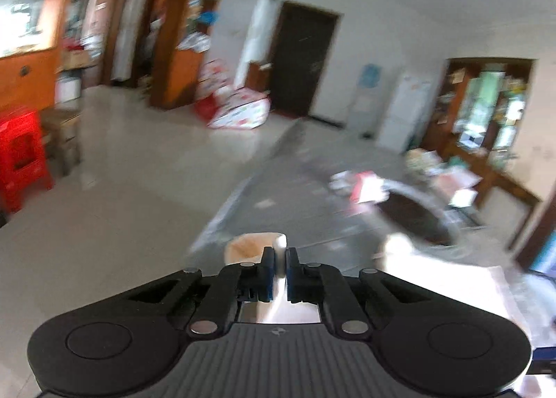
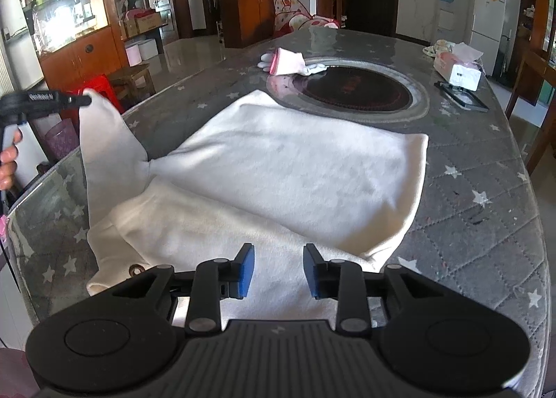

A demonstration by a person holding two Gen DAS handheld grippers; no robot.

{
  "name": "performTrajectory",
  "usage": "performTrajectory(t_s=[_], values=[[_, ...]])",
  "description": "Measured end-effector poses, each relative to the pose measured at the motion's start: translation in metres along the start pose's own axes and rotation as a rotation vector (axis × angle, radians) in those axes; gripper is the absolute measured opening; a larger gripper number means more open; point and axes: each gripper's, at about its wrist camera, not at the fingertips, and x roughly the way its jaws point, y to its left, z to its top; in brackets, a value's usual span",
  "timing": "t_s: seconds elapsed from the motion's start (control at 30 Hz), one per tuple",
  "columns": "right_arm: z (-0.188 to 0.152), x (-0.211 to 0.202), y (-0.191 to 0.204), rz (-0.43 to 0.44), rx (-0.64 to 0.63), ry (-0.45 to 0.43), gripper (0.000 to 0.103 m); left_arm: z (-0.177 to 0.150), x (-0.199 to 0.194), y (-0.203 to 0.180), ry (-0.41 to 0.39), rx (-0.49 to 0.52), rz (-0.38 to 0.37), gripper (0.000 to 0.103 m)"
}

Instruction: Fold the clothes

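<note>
Lying spread across the near half of the counter [image 2: 486, 162], a white garment [image 2: 285, 182] covers the grey star-printed cloth from the near edge up to the rim of the dark round cooktop [image 2: 351, 89] set in the counter's middle. Its body is flat, with a straight edge on the right and a small round ring showing near the front-left hem. One sleeve [image 2: 104, 155] rises off the counter's left edge, pulled up and taut to the left gripper [image 2: 74, 100], whose jaws are closed on the cuff. The left wrist view, blurred, shows the same grip from behind: the left gripper [image 1: 280, 267] has its blue-padded jaws pressed narrow on a fold of pale cloth [image 1: 255, 248], with floor and the counter's left edge beyond.

The right gripper [image 2: 278, 271] hovers low over the garment's near hem, its jaws standing wide apart with nothing between them but white fabric below.

Toward the far edge, just beside the cooktop's rim, lies a pair of white gloves with a pink item [image 2: 288, 63]. At the far-right corner sits a tissue box [image 2: 457, 68], and a dark flat frame [image 2: 464, 96] lies just in front of it. A red stool [image 1: 22, 151] stands on the floor off the counter's left side.
</note>
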Motion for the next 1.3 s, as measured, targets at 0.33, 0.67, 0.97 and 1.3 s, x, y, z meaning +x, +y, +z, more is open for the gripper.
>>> performTrajectory(t_s=[0.33,0.67,0.97,1.3], values=[[-0.005,-0.022,-0.01,-0.015,0.029,-0.054,0.03,0.004,-0.025,-0.105,0.028,0.103,-0.339,0.006],[-0.017,-0.04,-0.029,-0.048,0.077,-0.081,0.03,-0.034,-0.017,-0.18,0.127,0.209,-0.511,0.006],[-0.022,-0.044,-0.04,-0.074,0.108,-0.082,0.031,-0.072,-0.003,-0.209,0.223,0.296,-0.555,0.007],[-0.018,-0.042,-0.036,-0.074,0.097,-0.078,0.031,-0.084,-0.003,-0.206,0.249,0.346,-0.553,0.03]])
